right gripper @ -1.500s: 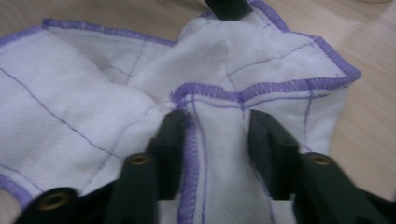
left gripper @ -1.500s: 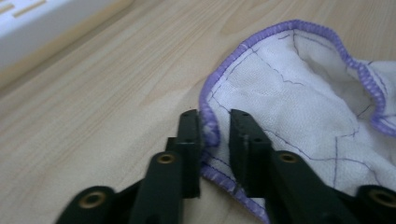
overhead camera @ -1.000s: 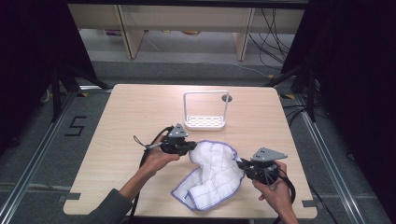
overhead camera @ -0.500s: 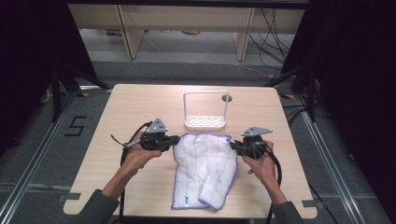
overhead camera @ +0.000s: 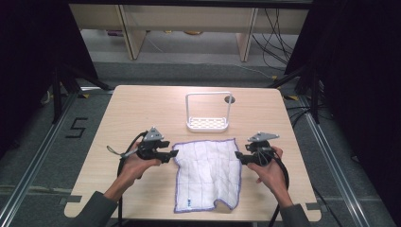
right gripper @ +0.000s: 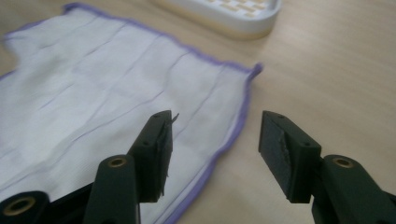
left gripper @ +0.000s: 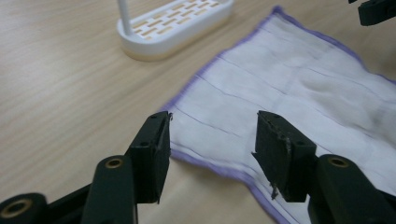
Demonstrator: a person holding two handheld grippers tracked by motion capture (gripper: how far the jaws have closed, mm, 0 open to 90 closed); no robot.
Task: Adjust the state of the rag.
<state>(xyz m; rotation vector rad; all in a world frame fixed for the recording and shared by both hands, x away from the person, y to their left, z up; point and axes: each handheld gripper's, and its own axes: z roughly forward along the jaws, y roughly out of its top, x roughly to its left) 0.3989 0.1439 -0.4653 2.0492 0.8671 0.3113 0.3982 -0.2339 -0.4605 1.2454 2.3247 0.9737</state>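
Cloth: white square cloth with a purple edge [overhead camera: 208, 172] lies flat on the light wooden table [overhead camera: 137, 109], between the two grippers.
Left gripper: left gripper [left gripper: 212, 140] has just opened its jaws. They stand apart, nothing pinched. The cloth's edge lies under the gap.
Right gripper: right gripper [right gripper: 215, 140] has just opened too. Its jaws stand apart, holding nothing. The cloth's side edge lies under the gap.
Rack: small white plastic rack with a tall handle [overhead camera: 207, 122] stands past the jaws, just beyond the cloth.
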